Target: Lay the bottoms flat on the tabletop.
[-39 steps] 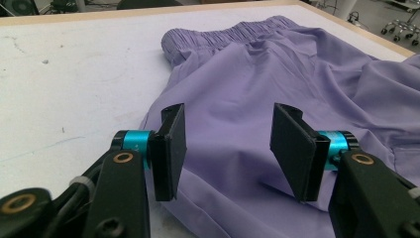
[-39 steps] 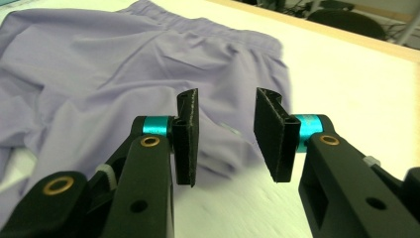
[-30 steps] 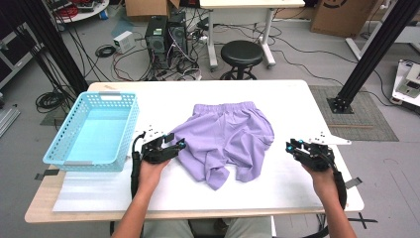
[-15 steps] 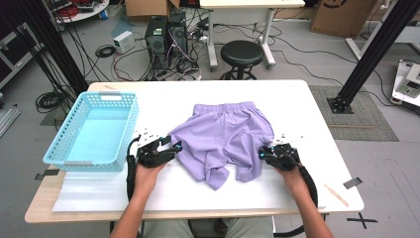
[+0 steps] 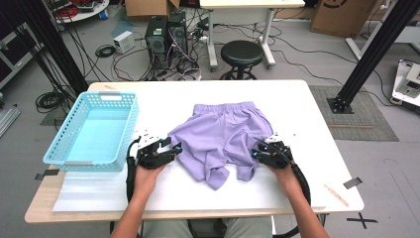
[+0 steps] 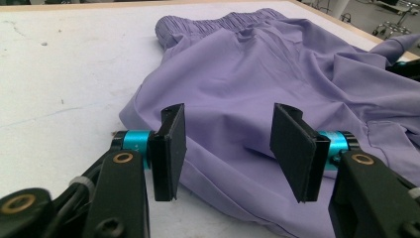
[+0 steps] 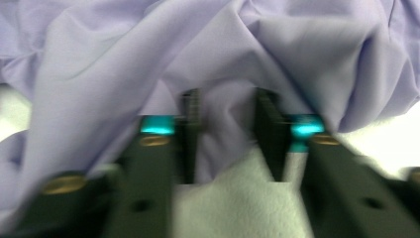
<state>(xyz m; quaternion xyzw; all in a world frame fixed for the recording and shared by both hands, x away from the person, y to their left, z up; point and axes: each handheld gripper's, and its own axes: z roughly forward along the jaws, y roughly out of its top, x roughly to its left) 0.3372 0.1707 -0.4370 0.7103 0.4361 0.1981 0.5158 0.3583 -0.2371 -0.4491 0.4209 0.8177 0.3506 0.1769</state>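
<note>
At shorts' (image 5: 223,134) edges, both tongs gape.

You are holding your right gripper (image 7: 225,144) low over the white table (image 7: 233,198), right at the edge of the soft, crumpled purple cloth shorts (image 7: 208,54). Its two black jaws have just been closing, and a fold of the purple cloth is sitting between them. The picture is looking blurry, so it is hard to tell if the pads are pressing the cloth.
</note>
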